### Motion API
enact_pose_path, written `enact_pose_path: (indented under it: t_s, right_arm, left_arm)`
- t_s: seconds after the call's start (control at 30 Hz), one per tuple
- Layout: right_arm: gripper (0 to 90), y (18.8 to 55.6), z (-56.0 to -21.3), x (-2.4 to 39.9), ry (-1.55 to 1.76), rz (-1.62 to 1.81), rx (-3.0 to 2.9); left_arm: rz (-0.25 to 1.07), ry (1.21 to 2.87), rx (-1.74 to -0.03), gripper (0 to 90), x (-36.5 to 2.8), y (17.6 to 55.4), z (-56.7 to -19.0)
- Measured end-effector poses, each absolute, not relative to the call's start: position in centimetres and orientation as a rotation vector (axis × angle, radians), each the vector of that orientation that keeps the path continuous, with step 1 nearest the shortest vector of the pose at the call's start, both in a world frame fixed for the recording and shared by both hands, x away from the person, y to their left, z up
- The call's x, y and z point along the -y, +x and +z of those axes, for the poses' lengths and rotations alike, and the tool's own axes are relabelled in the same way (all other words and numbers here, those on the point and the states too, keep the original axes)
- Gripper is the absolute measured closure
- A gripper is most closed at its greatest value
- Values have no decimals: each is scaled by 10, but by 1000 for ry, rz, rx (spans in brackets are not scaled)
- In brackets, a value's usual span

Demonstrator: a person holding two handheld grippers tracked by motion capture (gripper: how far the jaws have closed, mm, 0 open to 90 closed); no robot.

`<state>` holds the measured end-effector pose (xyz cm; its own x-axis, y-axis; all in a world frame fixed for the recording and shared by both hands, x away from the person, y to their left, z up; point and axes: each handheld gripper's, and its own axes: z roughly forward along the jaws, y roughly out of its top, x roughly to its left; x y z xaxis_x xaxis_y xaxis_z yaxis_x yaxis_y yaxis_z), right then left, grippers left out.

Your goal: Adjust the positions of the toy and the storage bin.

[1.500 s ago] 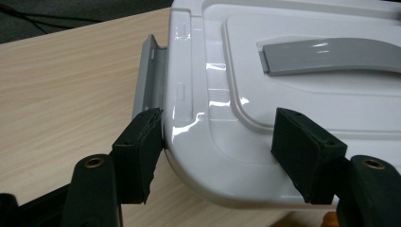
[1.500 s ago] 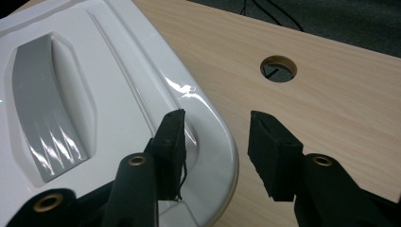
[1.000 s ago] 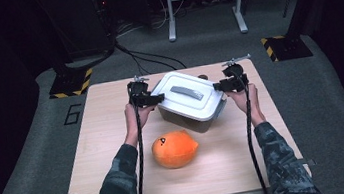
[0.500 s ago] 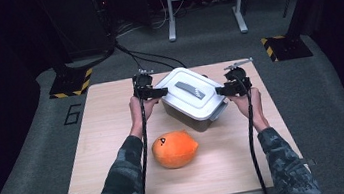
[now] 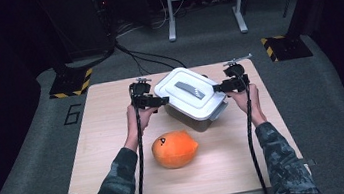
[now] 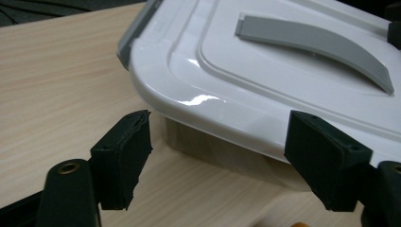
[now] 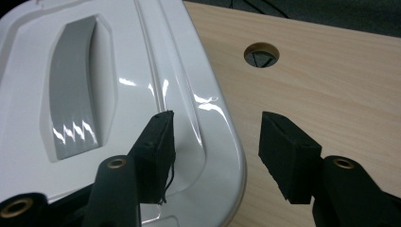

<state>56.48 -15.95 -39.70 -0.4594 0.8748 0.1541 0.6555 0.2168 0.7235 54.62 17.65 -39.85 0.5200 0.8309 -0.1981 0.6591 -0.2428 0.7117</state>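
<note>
Both grippers letting go of the lidded box

Left gripper [image 6: 215, 156] and right gripper [image 7: 215, 156] are spreading off the white storage box's [image 5: 191, 99] rim, pinching nothing now; the box is sitting turned versus a second ago.

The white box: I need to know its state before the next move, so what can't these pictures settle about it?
- Contents of the box: its opaque lid covers them in each view.
- Far latch: cut off by the left gripper view's top edge.
- Face on the orange toy: too small in the high view.

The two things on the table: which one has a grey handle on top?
The white lidded box, at the far side between the grippers. The orange plush toy nearer the person has no handle.
</note>
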Motion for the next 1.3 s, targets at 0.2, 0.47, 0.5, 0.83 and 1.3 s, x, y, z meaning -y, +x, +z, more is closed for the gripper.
enact_pose_path:
  t_s: [0.2, 0.47, 0.5, 0.83, 1.3]
  right_arm:
    - [519, 562, -397, 159, 1441, 1099, -2210]
    - [527, 557, -397, 157, 1462, 1110, -2205]
    - [528, 555, -397, 156, 1458, 1102, -2206]
    - [528, 546, -397, 153, 1459, 1100, -2196]
    - [527, 540, -397, 147, 1428, 1090, -2214]
  left_arm:
    - [226, 1960, -1210, 295, -175, 547, -403]
    - [218, 1956, -1208, 324, -179, 552, -403]
    - [216, 1955, -1214, 326, -179, 553, -403]
    - [217, 1982, -1200, 328, -174, 556, -402]
    - [209, 1981, -1212, 329, -177, 558, -401]
